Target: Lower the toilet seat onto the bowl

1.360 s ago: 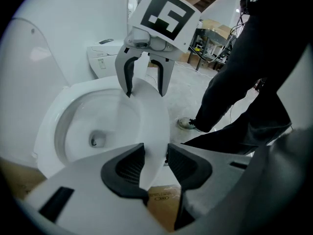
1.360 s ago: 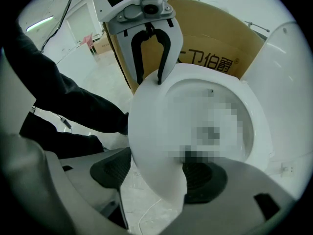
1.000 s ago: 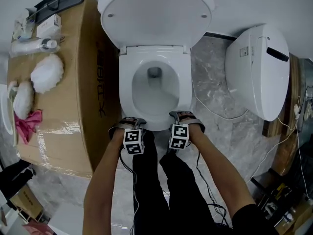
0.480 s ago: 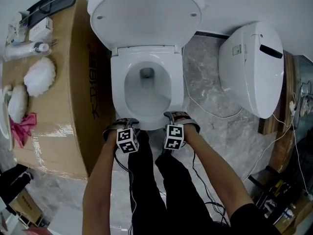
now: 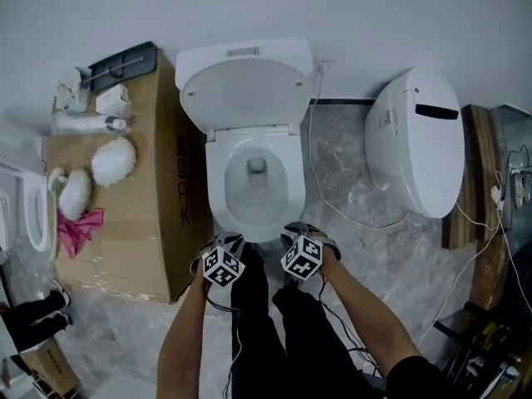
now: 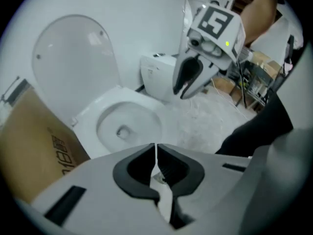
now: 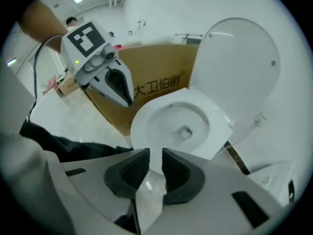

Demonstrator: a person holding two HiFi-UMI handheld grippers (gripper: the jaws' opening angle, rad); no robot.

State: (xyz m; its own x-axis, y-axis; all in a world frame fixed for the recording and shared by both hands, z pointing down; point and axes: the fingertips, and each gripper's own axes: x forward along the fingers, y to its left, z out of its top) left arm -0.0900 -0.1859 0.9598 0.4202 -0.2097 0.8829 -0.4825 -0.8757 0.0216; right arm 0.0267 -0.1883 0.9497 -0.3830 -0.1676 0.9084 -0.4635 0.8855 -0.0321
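Resting flat on the white ceramic bowl (image 5: 256,196): white oval plastic toilet seat (image 5: 218,179), lid (image 5: 245,90) upright behind; lowering seemingly complete. Left hand-held gripper (image 6: 156,151): jaws just closed, empty. Right hand-held gripper (image 7: 155,156): closing, narrow gap, empty.

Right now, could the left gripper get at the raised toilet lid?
Probably yes: only the open bowl lies between the left gripper and the lid, and the cardboard box stands aside. Its jaws have just been closing, with nothing between them.
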